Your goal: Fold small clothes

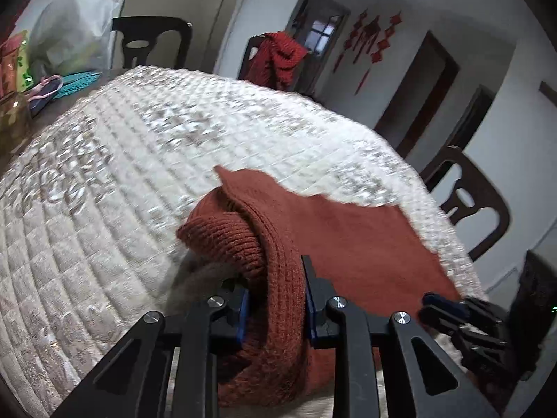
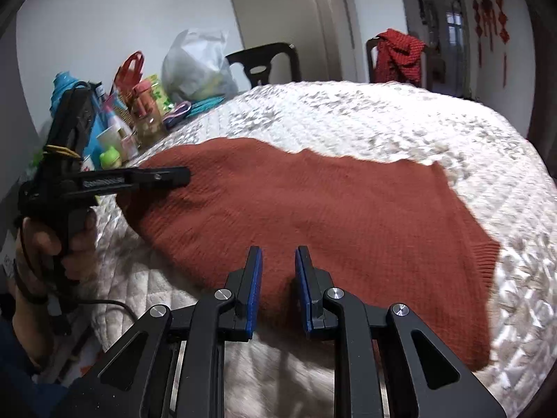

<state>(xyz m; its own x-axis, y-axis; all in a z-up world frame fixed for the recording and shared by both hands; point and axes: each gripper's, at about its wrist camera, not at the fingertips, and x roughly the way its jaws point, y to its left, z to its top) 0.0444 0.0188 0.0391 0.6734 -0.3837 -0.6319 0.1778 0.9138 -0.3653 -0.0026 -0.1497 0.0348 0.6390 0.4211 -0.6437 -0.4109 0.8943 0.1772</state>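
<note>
Nearest in the left wrist view, the left gripper (image 1: 275, 299) has its jaws clamped on a thick roll of the rust knit sweater (image 1: 351, 240), lifted off the quilt (image 1: 139, 160) so that a cuff-like end droops to the left of the jaws. In the right wrist view the right gripper (image 2: 277, 289) hangs just over the sweater's (image 2: 313, 216) near edge, jaws apart with nothing between them; whether the tips touch the knit I cannot tell.

The sweater lies spread on the quilted cover of the bench (image 2: 383, 122), its body mostly flat, ribbed hem toward the right and the gathered part at the left where the left gripper (image 2: 181, 177) has it. The person's hand (image 2: 52, 244) grips that tool's handle at the left edge.

As I judge it, the fold is only beginning: one side or sleeve is picked up and looks ready to be carried across the body, but no clean crease shows yet. Left to do, most likely, are laying that part over, folding the other side, and doubling the length.

Farther off, clutter (image 2: 132, 122) of bottles and bags sits on the bench's far left end. Beyond are a dark chair (image 2: 264, 62), and a red garment (image 2: 400, 55) draped over another chair.
</note>
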